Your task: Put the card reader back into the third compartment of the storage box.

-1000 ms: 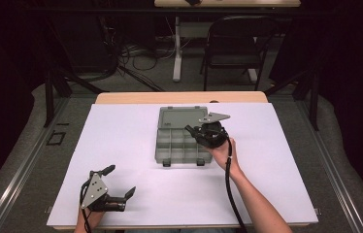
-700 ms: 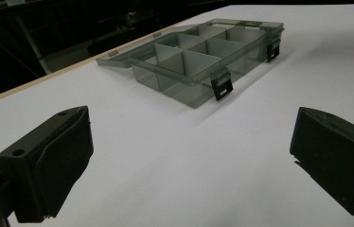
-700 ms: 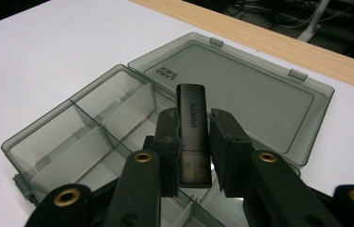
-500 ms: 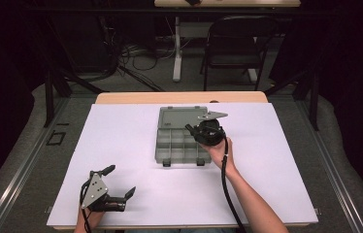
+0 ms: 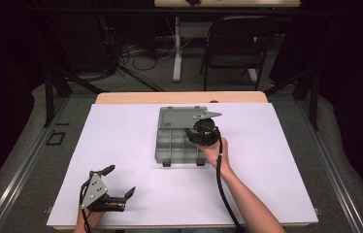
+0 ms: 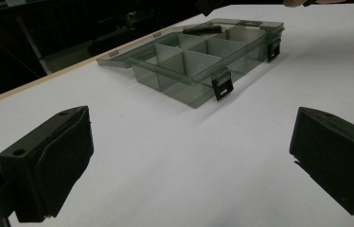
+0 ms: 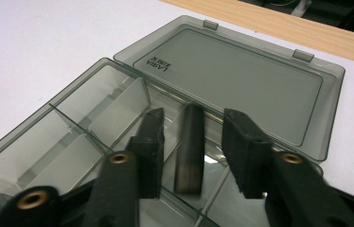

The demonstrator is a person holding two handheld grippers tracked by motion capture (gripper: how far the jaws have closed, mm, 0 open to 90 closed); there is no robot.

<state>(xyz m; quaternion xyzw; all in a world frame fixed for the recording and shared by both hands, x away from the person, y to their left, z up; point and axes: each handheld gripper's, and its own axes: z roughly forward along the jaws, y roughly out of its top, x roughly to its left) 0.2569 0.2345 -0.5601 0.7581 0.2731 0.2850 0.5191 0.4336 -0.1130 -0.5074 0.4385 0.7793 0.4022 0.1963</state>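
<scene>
A grey see-through compartment box lies open mid-table, its lid flat behind it. My right gripper hovers over the box's right side. In the right gripper view its jaws stand open on either side of a small dark bar. The bar is blurred at its near end and sits in a compartment by the hinge, touching neither jaw. My left gripper rests near the front left edge, open with nothing between its jaws. In the left gripper view it faces the box, with the dark bar in a far compartment.
White paper covers the table; a strip of bare wood shows at the far edge. The box's two black latches hang open at its front. Beyond the table stand a folding chair and floor cables.
My right gripper has edged slightly left over the box. The left gripper has not moved.
</scene>
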